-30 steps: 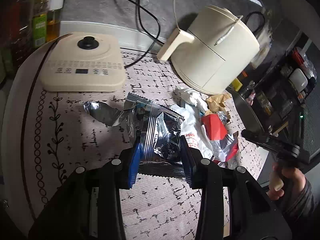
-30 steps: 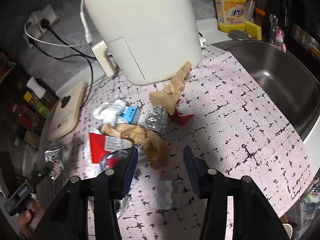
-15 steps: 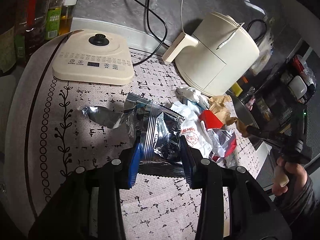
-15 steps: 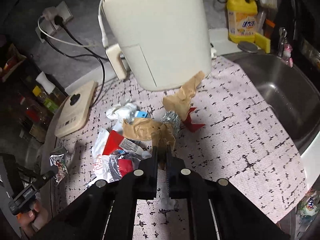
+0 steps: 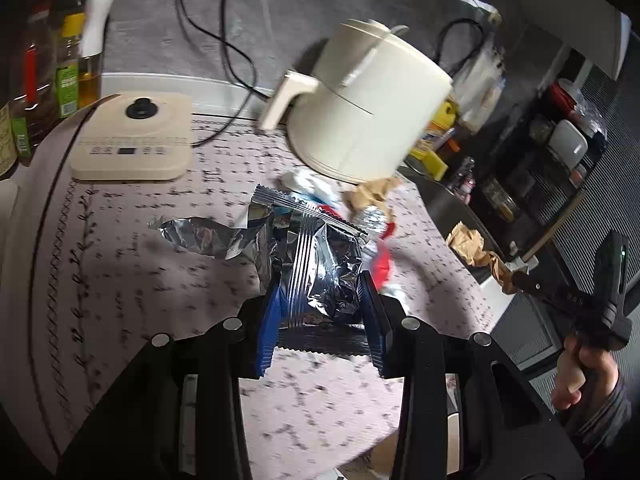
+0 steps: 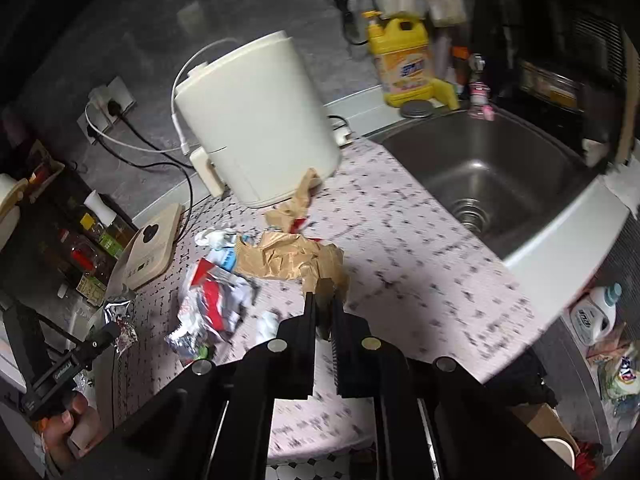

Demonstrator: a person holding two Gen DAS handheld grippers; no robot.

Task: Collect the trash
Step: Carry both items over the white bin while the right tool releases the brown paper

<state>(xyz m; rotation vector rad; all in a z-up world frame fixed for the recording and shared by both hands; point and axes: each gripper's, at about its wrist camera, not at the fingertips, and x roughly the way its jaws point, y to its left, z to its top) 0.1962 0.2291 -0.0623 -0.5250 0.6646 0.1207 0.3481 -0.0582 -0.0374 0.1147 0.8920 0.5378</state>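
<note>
While left fingers (image 5: 320,300) clamp a foil wrapper (image 5: 320,268), right fingers (image 6: 324,316) pinch brown paper (image 6: 288,258); sink (image 6: 560,236) empty.

Bare patterned mat (image 6: 420,248) gives you open passage between the trash pile (image 6: 216,300) and the sink (image 6: 492,176). Behind the pile, the cream air fryer (image 6: 256,120) blocks the way, with its cords trailing along the wall. To your left, the flat induction cooker (image 5: 132,140) and bottles (image 5: 68,68) crowd the counter edge.
</note>
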